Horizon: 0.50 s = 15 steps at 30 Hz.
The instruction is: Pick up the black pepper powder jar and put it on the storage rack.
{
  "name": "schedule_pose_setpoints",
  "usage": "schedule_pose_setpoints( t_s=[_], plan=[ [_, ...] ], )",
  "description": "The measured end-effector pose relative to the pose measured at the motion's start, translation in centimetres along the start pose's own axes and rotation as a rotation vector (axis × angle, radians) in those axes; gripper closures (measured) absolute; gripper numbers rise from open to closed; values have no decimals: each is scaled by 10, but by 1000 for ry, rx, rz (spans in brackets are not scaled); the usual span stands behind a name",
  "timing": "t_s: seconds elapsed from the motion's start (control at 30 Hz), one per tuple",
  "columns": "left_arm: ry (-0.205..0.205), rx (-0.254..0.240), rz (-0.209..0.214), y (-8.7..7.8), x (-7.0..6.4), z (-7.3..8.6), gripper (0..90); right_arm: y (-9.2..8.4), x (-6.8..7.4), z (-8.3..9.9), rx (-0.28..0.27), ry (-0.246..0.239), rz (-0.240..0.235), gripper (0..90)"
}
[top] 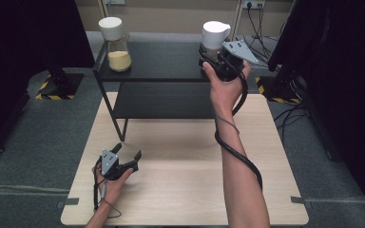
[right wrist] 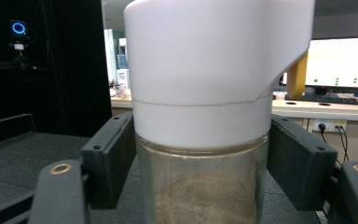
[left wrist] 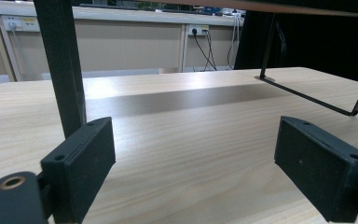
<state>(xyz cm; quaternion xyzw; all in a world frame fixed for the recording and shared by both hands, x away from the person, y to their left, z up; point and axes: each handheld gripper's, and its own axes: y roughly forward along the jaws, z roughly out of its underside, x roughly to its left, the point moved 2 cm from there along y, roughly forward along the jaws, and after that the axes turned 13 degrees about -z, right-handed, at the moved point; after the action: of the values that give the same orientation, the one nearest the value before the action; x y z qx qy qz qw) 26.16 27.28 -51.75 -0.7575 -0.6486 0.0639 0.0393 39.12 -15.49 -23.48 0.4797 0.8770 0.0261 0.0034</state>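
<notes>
Flanking a white-lidded glass jar (right wrist: 200,140), our right gripper (right wrist: 200,163) has jaws slightly spread, seemingly just off the glass; our left gripper (left wrist: 196,163) rests wide open, empty.

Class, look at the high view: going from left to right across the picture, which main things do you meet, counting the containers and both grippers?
Left gripper low on the wooden table → glass jar of yellow grains on the black shelf → white-lidded jar → right gripper.
</notes>
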Motion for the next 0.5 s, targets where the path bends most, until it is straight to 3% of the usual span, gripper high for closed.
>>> schedule_pose_setpoints(
  t_s=[0.23,0.5],
  plan=[
    [0,-2,-1,0,0,0,120,-5,-2,-1,10,33,-26,143],
    [4,-1,-2,0,0,0,120,-18,-3,-2,15,32,-59,98]
  ],
)
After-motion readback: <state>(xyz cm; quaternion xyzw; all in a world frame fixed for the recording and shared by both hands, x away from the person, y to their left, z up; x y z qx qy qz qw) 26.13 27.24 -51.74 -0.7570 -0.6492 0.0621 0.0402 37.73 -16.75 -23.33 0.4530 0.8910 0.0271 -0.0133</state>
